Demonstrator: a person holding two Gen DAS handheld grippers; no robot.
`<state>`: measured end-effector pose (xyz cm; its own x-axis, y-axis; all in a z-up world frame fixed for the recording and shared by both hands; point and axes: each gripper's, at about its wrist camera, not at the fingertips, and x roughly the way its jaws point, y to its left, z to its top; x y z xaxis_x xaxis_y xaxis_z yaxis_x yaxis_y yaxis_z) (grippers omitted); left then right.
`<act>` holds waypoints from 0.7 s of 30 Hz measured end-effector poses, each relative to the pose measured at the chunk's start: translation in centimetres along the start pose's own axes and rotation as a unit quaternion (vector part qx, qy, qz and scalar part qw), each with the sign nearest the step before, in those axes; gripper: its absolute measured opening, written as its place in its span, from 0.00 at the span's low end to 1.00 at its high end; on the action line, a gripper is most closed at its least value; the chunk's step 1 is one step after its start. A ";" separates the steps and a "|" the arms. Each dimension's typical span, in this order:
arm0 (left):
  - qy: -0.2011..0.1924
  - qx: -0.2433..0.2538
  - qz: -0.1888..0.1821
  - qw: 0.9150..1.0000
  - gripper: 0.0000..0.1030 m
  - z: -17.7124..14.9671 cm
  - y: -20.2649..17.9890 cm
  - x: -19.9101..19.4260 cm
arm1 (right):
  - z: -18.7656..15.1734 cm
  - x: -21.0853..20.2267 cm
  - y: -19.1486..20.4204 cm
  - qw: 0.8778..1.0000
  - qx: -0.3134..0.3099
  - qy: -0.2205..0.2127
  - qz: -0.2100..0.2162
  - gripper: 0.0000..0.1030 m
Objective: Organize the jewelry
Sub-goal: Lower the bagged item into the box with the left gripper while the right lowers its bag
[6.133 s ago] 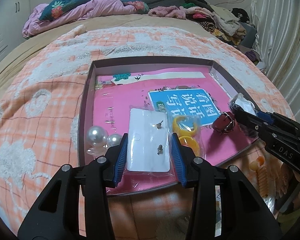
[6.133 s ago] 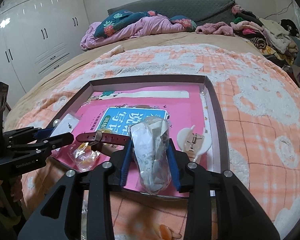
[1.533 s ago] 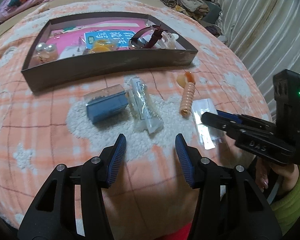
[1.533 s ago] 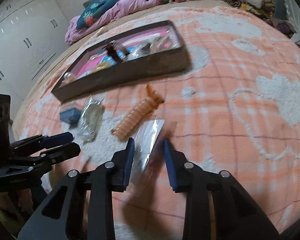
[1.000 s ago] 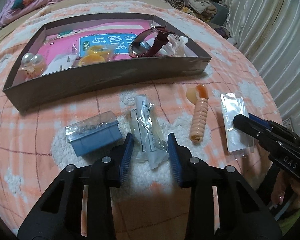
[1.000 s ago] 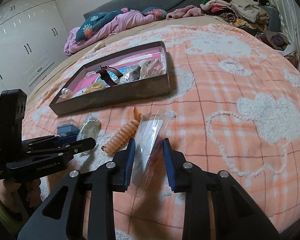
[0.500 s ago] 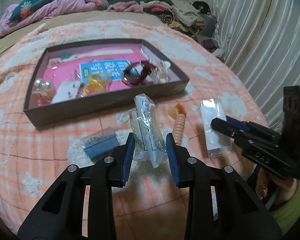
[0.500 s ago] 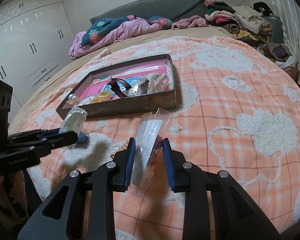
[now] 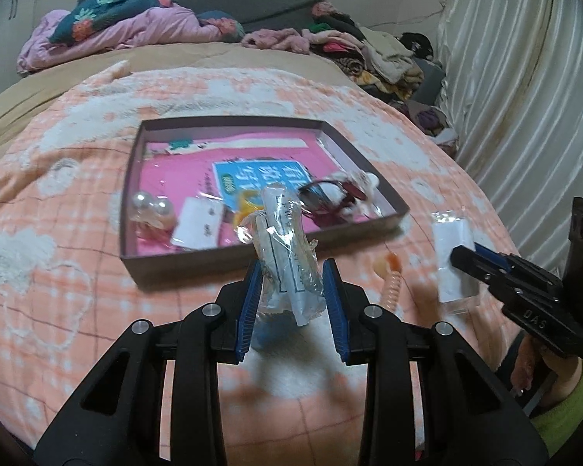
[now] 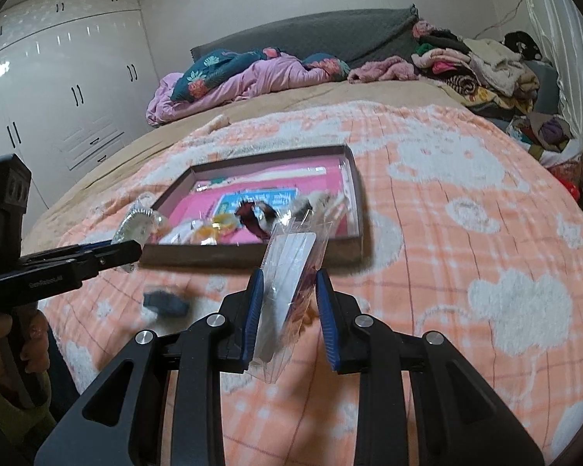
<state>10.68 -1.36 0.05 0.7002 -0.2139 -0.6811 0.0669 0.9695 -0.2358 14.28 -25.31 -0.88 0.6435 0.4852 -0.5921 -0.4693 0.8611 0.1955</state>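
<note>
1. Your left claw is clamped on a crinkly clear packet, held off the bed just short of the box's near wall.
2. Your right claw is clamped on a flat clear sleeve with a white card inside, also off the bed and pointed at the box.
3. The box sits on the orange blanket ahead of both claws.
4. Done, by the look of it: the box already holds a pair of pearls, a white earring card, a yellow piece, a dark red watch and a white clip, all crowded toward its near edge.
5. In hand: two packets, neither yet over the box.
6. Left on the blanket: a peach coil tie between the two claws, and a small blue box, mostly hidden behind your left claw in its own view.
7. So you seem well past halfway: two drops pending, then two more pickups.
8. The far half of the box is free; aim there rather than onto the near pile.
</note>
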 end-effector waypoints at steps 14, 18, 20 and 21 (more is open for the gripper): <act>-0.021 -0.018 0.023 0.999 0.23 2.9 2.9 0.3 | 4.2 1.3 0.8 0.999 -0.014 -0.033 0.000 0.26; -0.025 -0.020 0.027 0.999 0.23 3.8 3.3 0.8 | 4.9 2.3 0.2 0.999 -0.008 -0.033 -0.004 0.26; -0.024 -0.021 0.028 0.999 0.23 4.2 3.4 1.1 | 5.2 2.9 -0.1 0.999 -0.005 -0.032 -0.008 0.26; -0.023 -0.020 0.029 0.999 0.23 4.4 3.4 1.4 | 5.4 3.2 -0.4 0.999 -0.003 -0.032 -0.009 0.26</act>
<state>15.01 2.11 1.31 0.7343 -0.1500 -0.6620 -0.0036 0.9744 -0.2249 19.77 -23.26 1.40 0.6894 0.4779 -0.5444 -0.4603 0.8693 0.1803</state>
